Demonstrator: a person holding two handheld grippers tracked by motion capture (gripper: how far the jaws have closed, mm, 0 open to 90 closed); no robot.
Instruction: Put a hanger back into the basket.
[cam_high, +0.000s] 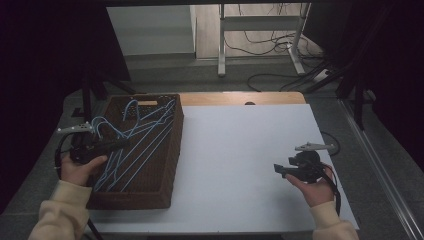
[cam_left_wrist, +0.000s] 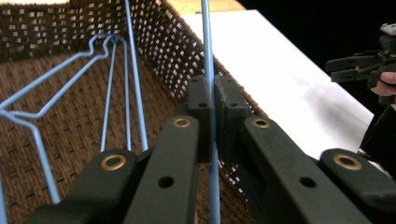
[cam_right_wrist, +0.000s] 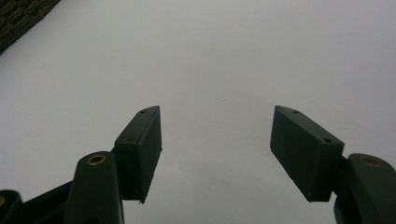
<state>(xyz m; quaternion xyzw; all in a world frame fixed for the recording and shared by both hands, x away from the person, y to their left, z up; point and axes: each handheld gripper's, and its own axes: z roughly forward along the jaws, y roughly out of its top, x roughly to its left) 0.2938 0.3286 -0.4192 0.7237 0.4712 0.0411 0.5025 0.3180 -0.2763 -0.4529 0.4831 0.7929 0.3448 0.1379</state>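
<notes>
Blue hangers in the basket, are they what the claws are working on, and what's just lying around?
Part of the job:
left claw, shut on a blue hanger
other hangers
brown basket
right claw, open

Just lying about:
floor cables

From my remote station, the blue wire hanger (cam_left_wrist: 208, 56) pinched in my left gripper (cam_left_wrist: 214, 100) is running off the top and bottom edges of the left gripper view. In the high view, the tangled hangers (cam_high: 135, 142) are overlapping too closely in the wicker basket (cam_high: 172, 165) for me to count. My right gripper (cam_high: 278, 170) is showing too small and dark there to read its jaws.
</notes>
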